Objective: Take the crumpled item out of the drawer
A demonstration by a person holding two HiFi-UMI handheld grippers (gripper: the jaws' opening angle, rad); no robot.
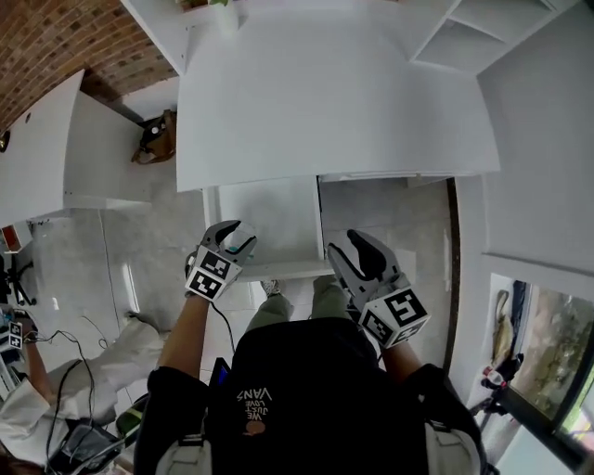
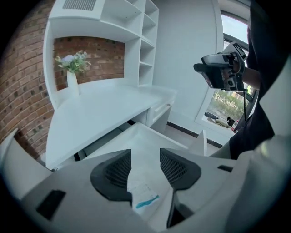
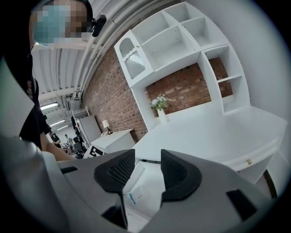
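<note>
Below the white desk (image 1: 325, 93) the drawer (image 1: 278, 218) stands pulled out. The crumpled item (image 2: 143, 193), a white wrinkled scrap with a blue mark, lies on the drawer floor (image 2: 136, 136) near its front left corner. It shows again as the crumpled item (image 3: 135, 195) in the right gripper view. My left gripper (image 2: 145, 166) hovers just over it with its jaws apart, and the pads do not press on it. In the head view the left gripper (image 1: 232, 237) sits at the drawer's front left. My right gripper (image 1: 357, 246) is open and empty at the drawer's front right.
A vase of flowers (image 2: 72, 79) stands at the back of the desk against the brick wall. White shelves (image 1: 483, 28) rise at the desk's right. A white cabinet (image 1: 37, 148) stands to the left. A person in light clothes (image 1: 37, 408) and cables are on the floor, lower left.
</note>
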